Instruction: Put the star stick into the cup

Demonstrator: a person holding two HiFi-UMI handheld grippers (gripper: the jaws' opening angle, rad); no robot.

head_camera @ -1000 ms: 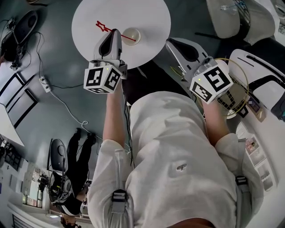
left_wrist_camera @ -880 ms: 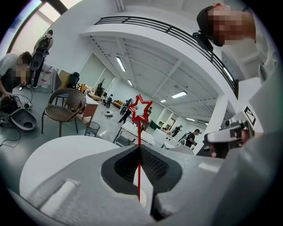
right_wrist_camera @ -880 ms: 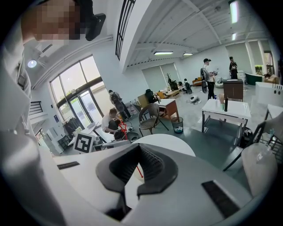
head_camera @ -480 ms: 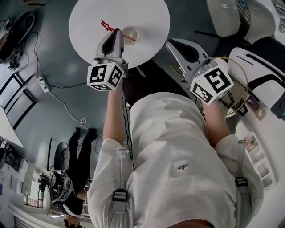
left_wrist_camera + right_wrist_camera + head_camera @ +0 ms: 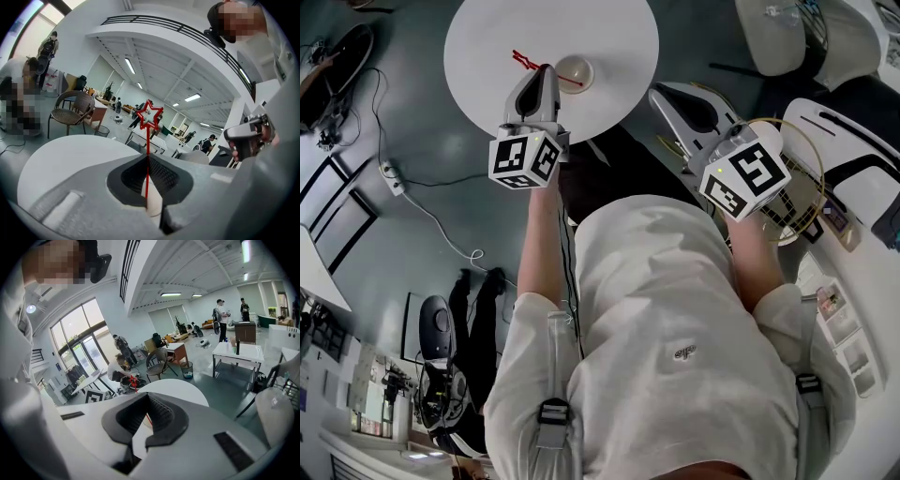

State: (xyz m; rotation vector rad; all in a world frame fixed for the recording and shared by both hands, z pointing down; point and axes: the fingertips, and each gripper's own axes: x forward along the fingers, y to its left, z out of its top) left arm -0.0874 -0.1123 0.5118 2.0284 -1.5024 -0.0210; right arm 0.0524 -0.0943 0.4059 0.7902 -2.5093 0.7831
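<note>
Grip of the left claw, pressed shut on the star stick: the star stands beyond its tips, the lower end slants toward the cup just right of them (whether inside, we cannot tell). The right claw, pressed together and empty, hangs well apart. We judge that releasing at this slant could tip the cup or drop the stick onto the table.

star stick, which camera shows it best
Left gripper view: the star stick stands large and central, pinched in the left gripper. Head view shows it small, partly behind that gripper, by the cup. Right gripper view: a tiny far star.
</note>
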